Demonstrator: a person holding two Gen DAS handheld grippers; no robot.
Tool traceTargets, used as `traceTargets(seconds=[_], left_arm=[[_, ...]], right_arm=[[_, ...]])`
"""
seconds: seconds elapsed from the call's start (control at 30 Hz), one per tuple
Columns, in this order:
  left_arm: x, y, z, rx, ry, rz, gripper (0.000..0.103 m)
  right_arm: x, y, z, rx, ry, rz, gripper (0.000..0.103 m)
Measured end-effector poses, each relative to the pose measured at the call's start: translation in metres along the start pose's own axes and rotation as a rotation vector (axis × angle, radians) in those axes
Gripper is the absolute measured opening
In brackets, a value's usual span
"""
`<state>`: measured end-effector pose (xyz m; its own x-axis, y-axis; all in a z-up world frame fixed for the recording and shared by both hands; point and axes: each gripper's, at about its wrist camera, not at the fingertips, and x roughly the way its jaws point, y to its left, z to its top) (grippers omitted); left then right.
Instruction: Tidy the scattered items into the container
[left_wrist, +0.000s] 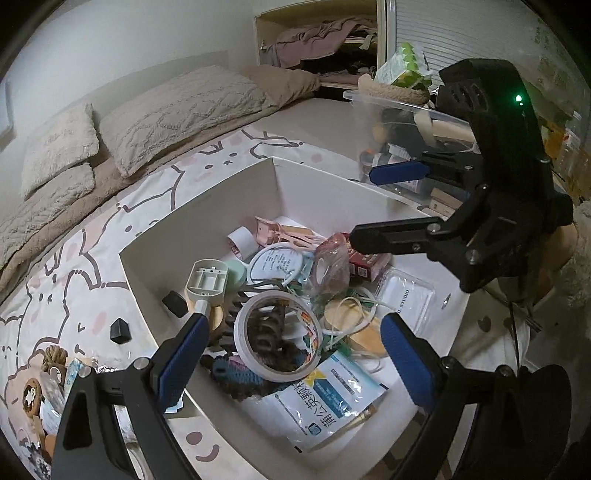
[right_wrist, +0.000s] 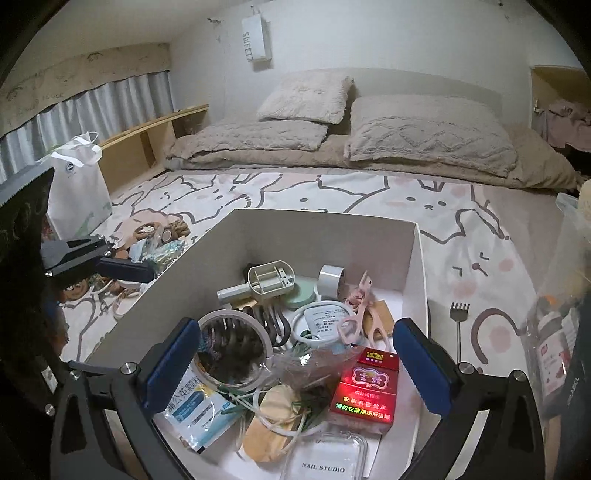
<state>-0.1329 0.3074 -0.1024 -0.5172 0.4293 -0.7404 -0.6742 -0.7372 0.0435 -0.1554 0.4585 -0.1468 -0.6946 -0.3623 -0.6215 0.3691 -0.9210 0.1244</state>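
A white cardboard box (left_wrist: 207, 206) (right_wrist: 317, 232) stands on the cartoon-print bedsheet and holds several items: a tape roll (left_wrist: 277, 332) (right_wrist: 231, 347), a red cigarette pack (right_wrist: 365, 391), a blue-and-white sachet (left_wrist: 328, 395) and a clear nail case (right_wrist: 325, 461). My left gripper (left_wrist: 295, 362) hovers open over the box's near side, above the tape roll, holding nothing. My right gripper (right_wrist: 295, 369) is wide open over the box, and the red pack lies free below its fingers. Loose items (right_wrist: 151, 243) (left_wrist: 55, 365) lie on the sheet left of the box.
A small black block (left_wrist: 120, 330) and a metal fork-shaped scratcher (right_wrist: 458, 325) lie on the sheet beside the box. A clear plastic bin (left_wrist: 406, 122) stands at the right, a white paper bag (right_wrist: 77, 195) at the far left. Pillows (right_wrist: 424, 136) lie behind.
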Motion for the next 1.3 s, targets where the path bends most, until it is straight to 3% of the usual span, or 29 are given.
traceTargets(seconds=[0.87, 1.3], left_arm=[[-0.001, 0.005, -0.004, -0.020, 0.008, -0.001, 0.096], [-0.030, 0.020, -0.002, -0.043, -0.059, -0.004, 0.096]], right_arm=[[-0.008, -0.008, 0.001, -0.011, -0.006, -0.013, 0.103], [-0.019, 0.003, -0.004, -0.028, -0.028, -0.077, 0.103]])
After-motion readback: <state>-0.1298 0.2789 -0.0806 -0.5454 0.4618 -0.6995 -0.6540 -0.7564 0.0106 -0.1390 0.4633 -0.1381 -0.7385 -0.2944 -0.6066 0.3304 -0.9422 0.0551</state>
